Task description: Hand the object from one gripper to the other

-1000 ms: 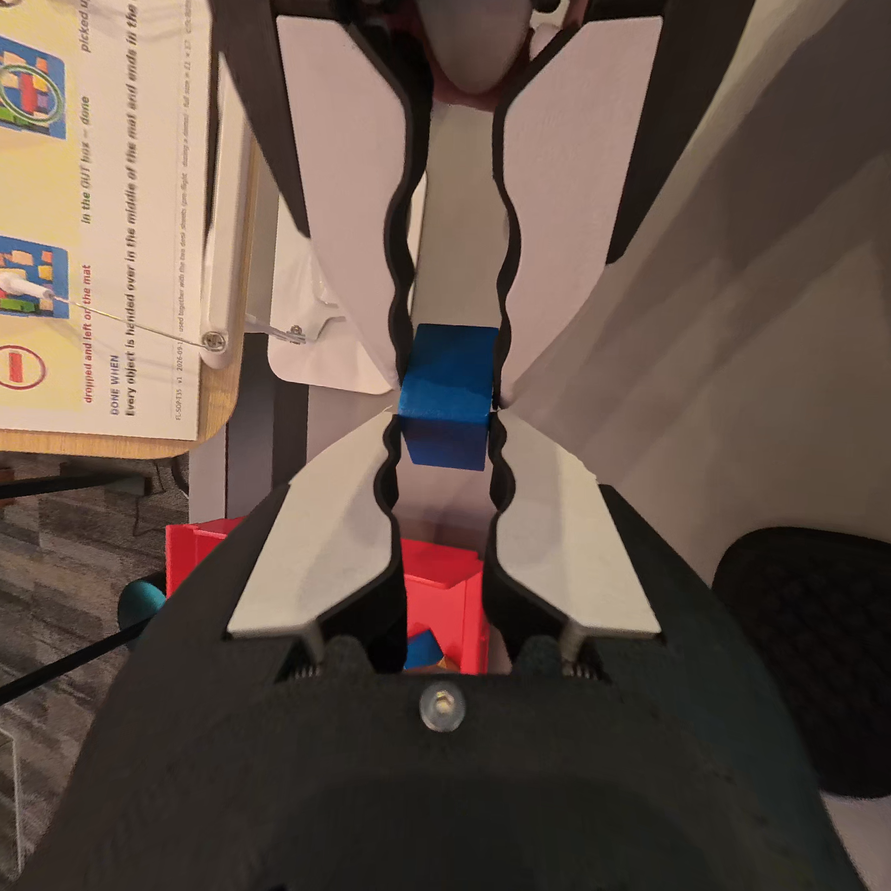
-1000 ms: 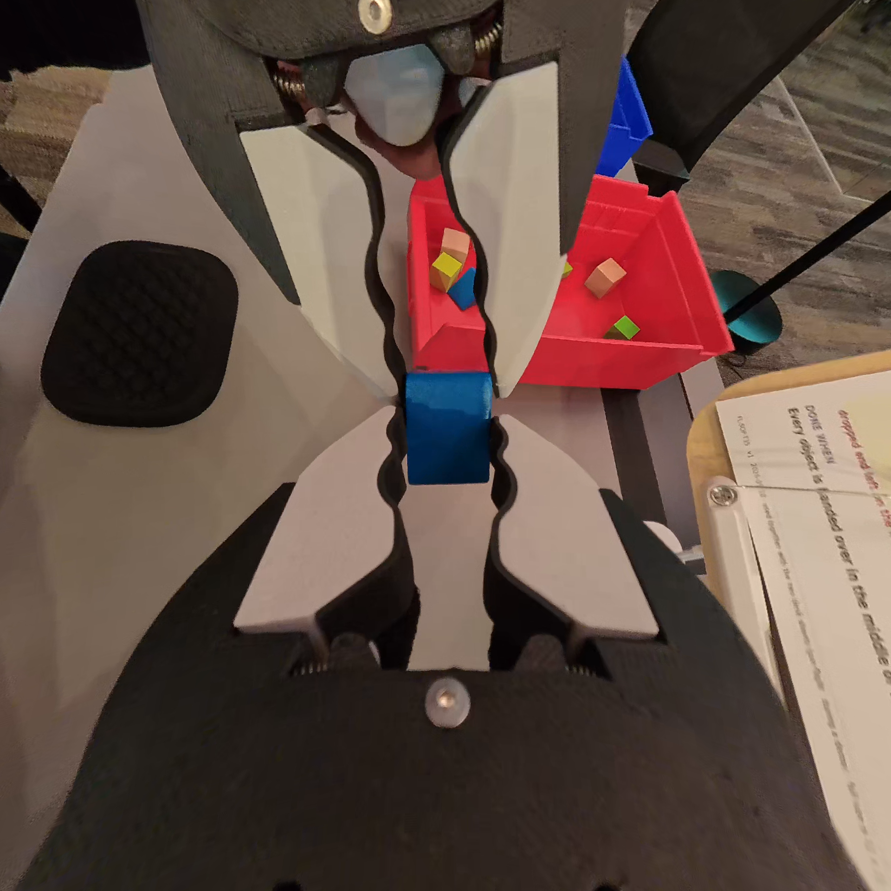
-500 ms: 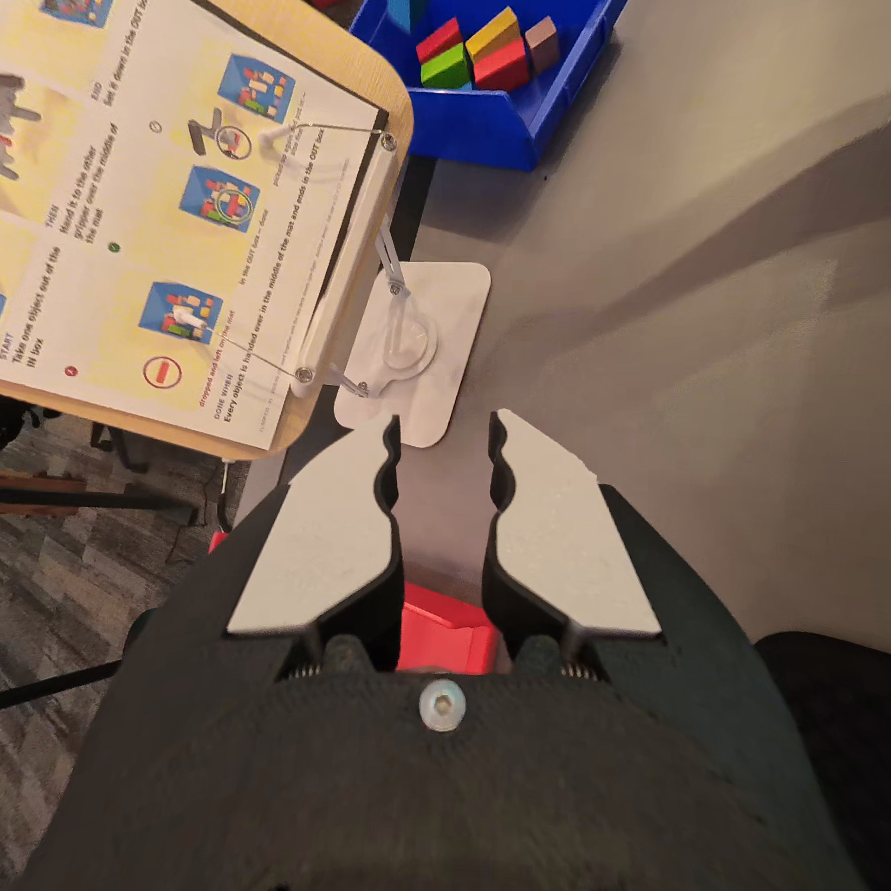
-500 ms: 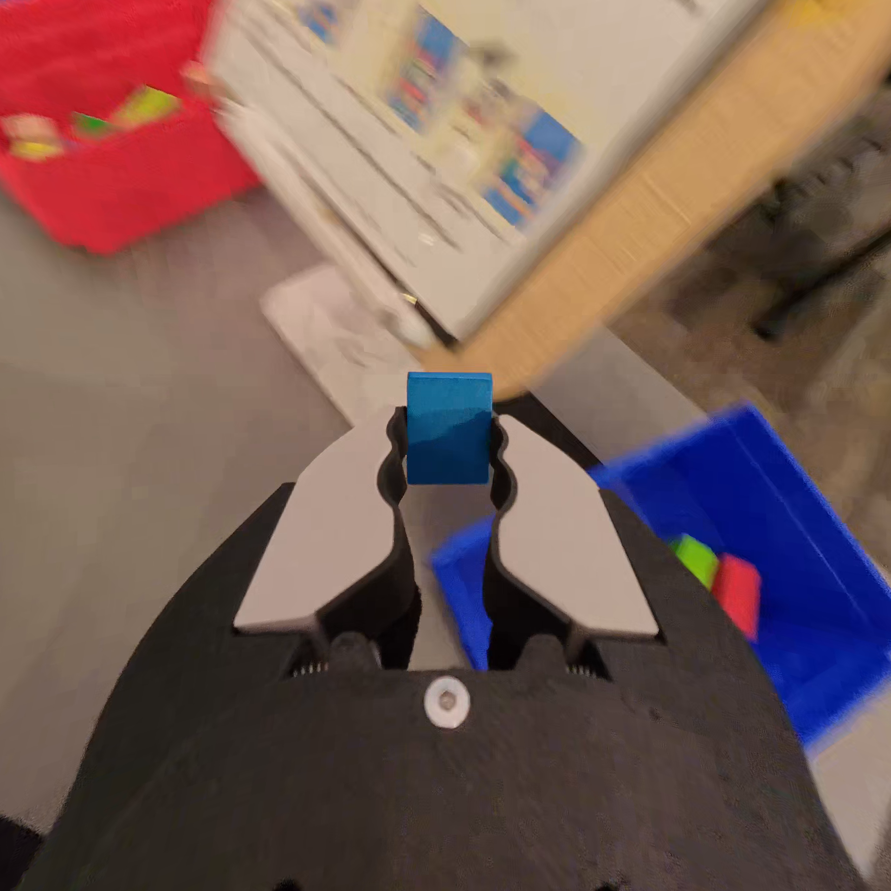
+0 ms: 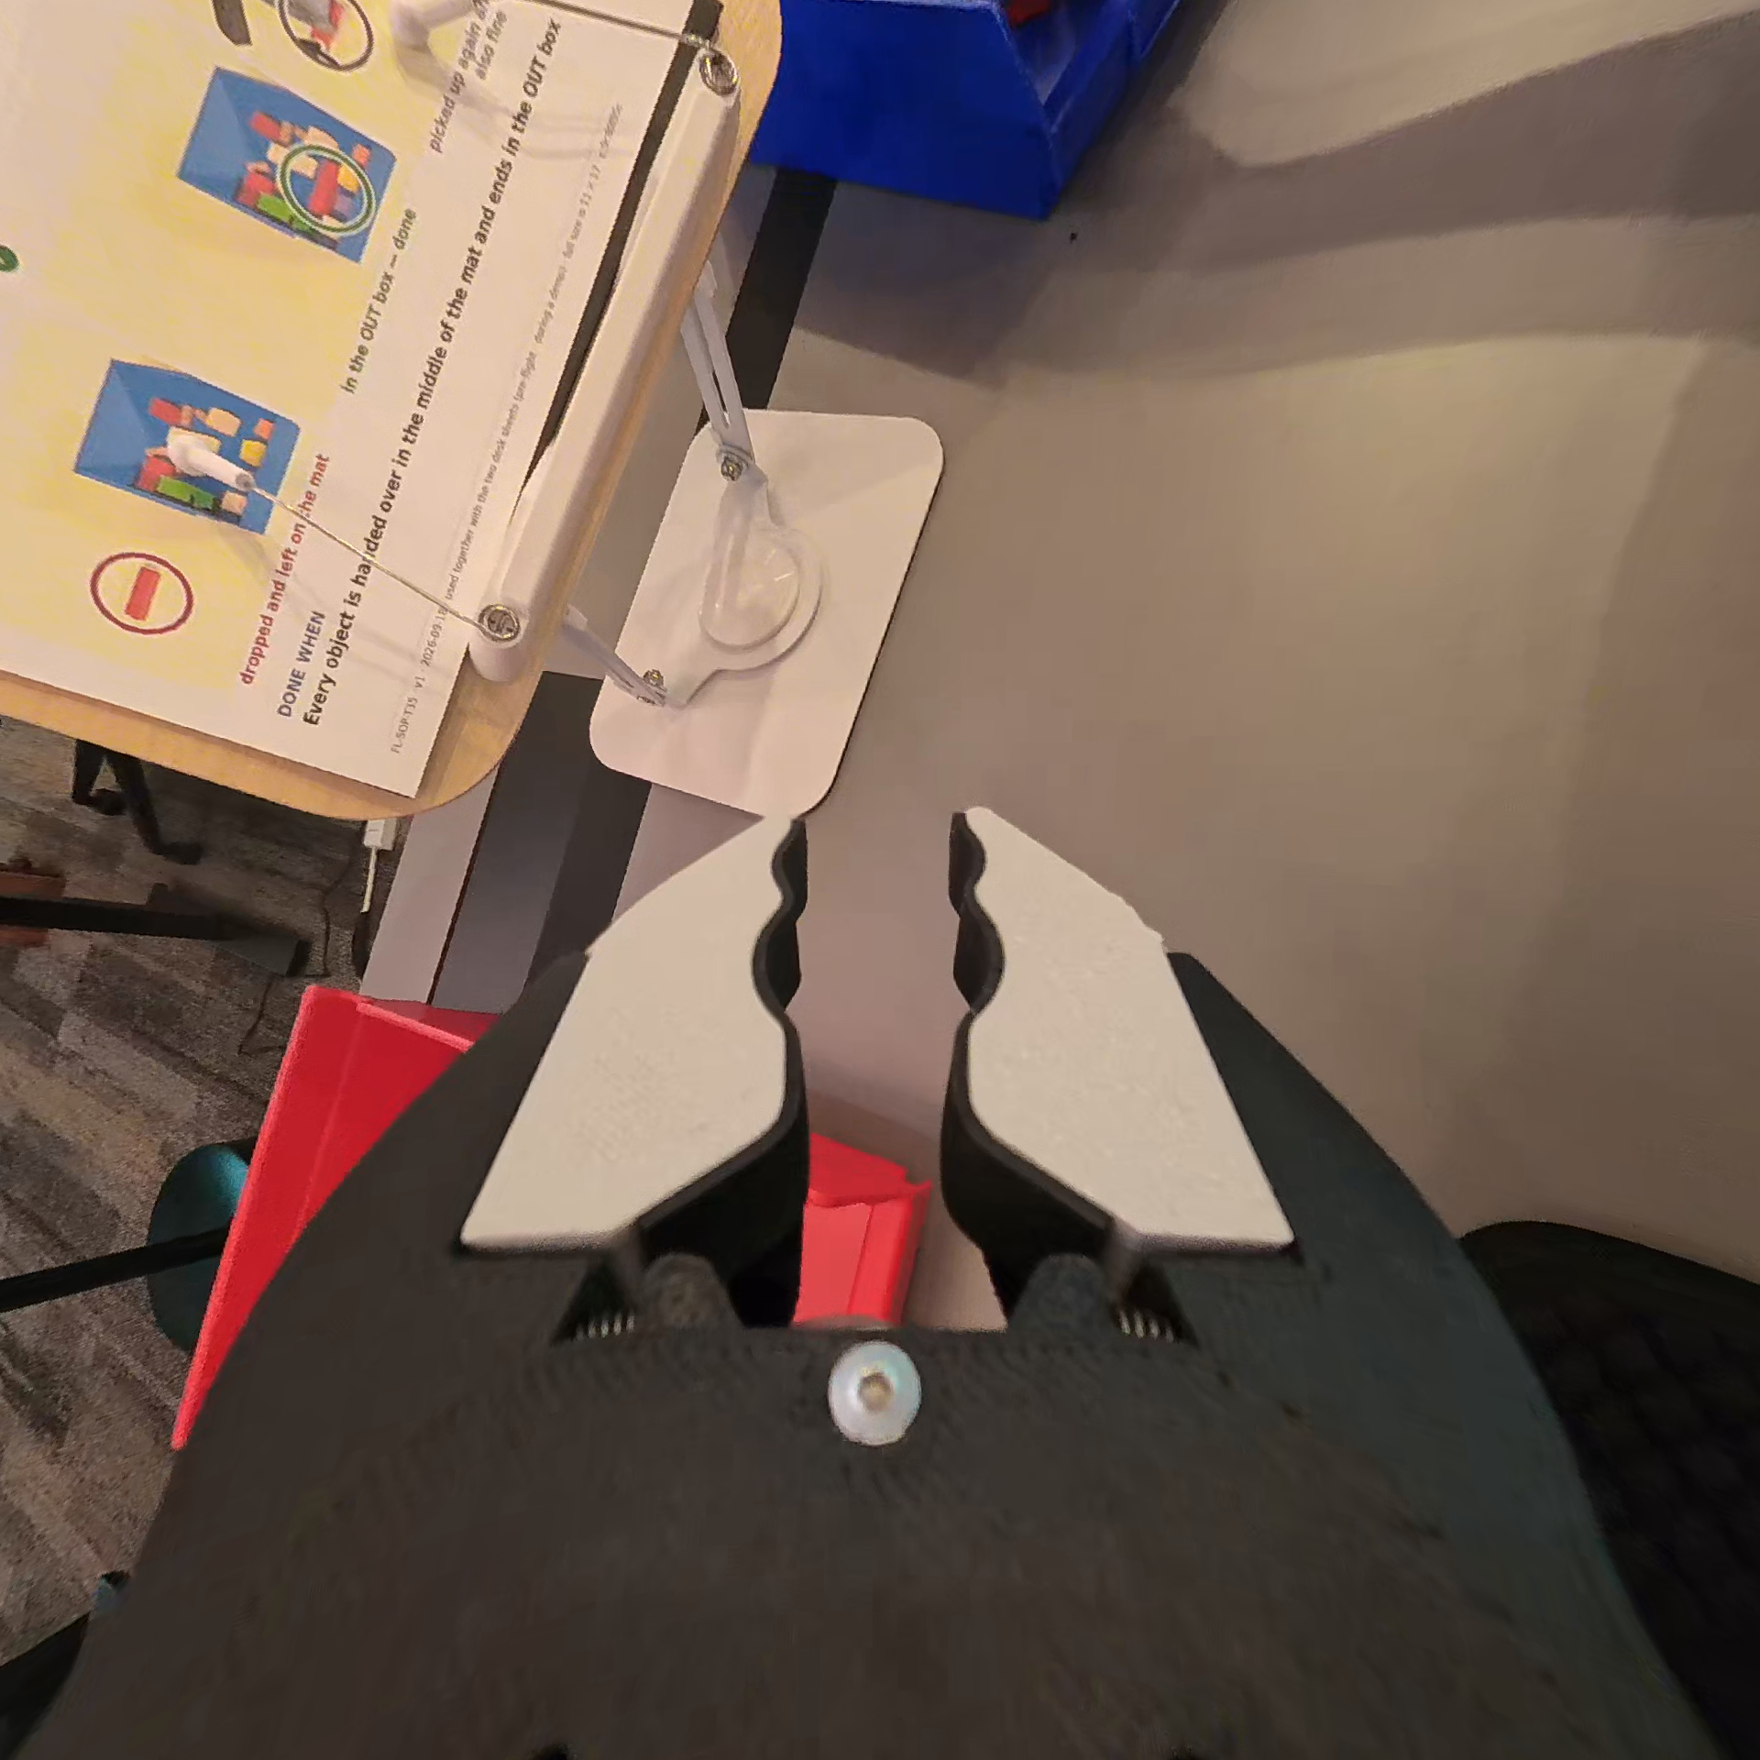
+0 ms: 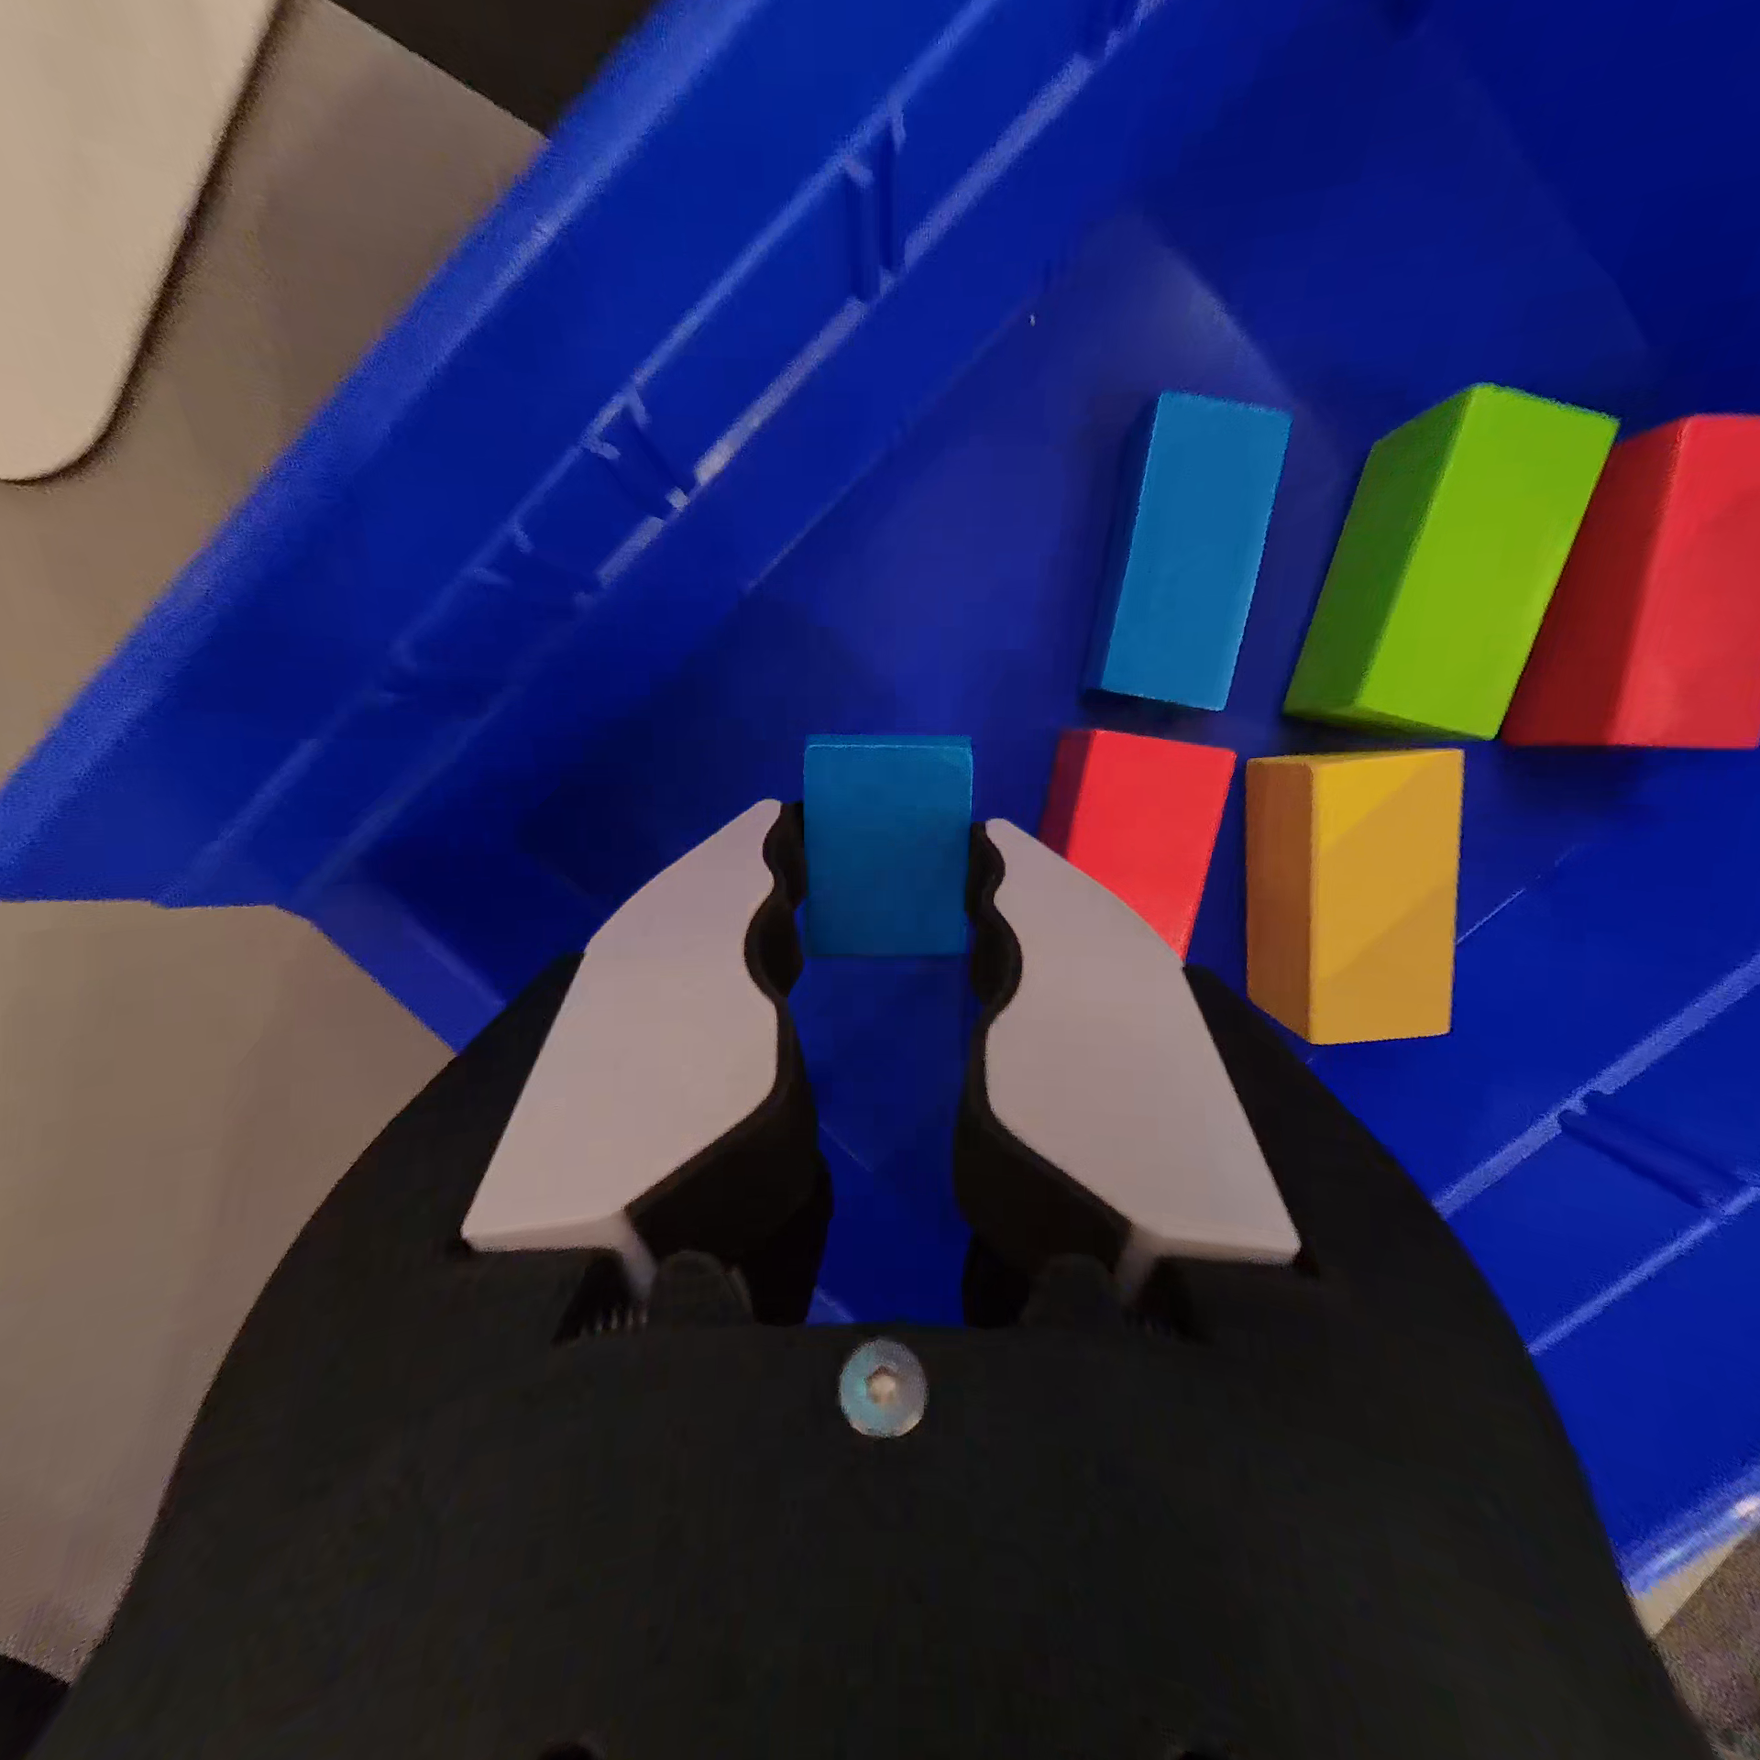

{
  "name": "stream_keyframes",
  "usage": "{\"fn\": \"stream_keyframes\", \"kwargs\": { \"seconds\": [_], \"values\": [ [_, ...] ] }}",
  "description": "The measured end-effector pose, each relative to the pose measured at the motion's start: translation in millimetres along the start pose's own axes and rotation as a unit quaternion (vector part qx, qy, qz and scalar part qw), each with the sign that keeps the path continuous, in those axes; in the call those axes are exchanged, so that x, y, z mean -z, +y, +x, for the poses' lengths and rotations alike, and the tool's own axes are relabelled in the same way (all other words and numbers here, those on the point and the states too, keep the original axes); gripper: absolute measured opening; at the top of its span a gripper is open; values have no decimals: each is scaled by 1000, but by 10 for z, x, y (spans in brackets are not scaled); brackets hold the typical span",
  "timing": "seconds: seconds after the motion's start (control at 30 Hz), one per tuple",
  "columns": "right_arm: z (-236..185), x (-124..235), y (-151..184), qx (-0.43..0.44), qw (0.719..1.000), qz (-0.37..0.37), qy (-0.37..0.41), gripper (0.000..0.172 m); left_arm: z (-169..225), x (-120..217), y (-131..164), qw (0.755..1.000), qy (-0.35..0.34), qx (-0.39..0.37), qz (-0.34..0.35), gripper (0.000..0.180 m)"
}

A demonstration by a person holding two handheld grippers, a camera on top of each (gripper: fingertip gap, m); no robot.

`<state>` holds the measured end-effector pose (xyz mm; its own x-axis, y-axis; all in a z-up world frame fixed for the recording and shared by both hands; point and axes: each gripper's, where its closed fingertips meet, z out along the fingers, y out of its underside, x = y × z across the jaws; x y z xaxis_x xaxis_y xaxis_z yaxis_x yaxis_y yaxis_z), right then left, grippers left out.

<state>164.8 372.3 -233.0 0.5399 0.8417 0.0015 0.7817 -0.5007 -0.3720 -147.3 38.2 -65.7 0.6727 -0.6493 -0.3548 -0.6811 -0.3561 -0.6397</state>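
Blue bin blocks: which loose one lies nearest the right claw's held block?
The small red block, just right of the held blue block; the yellow, light-blue, green and larger red lie farther.

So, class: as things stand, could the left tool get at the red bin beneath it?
Probably yes. The left tool is open and holds nothing, and the red bin lies just under it with nothing between them; it would only need to tip down. The bin's contents are hidden.
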Motion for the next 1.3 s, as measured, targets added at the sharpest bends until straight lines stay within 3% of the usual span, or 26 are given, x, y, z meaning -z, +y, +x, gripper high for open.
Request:
{"fn": "stream_keyframes", "kwargs": {
  "seconds": [0.33,0.63,0.77,1.0,1.1,1.3],
  "values": [
    [65,-166,252,-17,997,-68,19,32,-47,-33,220,1000,-4,21,-13,30],
    [146,-217,296,-20,995,-82,49,32,-220,28,530,998,-29,45,-43,34],
    [123,-148,298,-16,996,-75,50,48,-505,113,744,994,-67,62,-60,40],
    [13,174,186,5,998,-21,66,58,-1321,103,1512,978,-122,96,-139,51],
    [-89,336,116,16,997,11,70,55,-1590,-133,1856,971,-109,144,-157,52],
    [-341,554,-3,47,995,50,69,51,-1936,-780,2417,959,-92,166,-211,50]
  ]
}}
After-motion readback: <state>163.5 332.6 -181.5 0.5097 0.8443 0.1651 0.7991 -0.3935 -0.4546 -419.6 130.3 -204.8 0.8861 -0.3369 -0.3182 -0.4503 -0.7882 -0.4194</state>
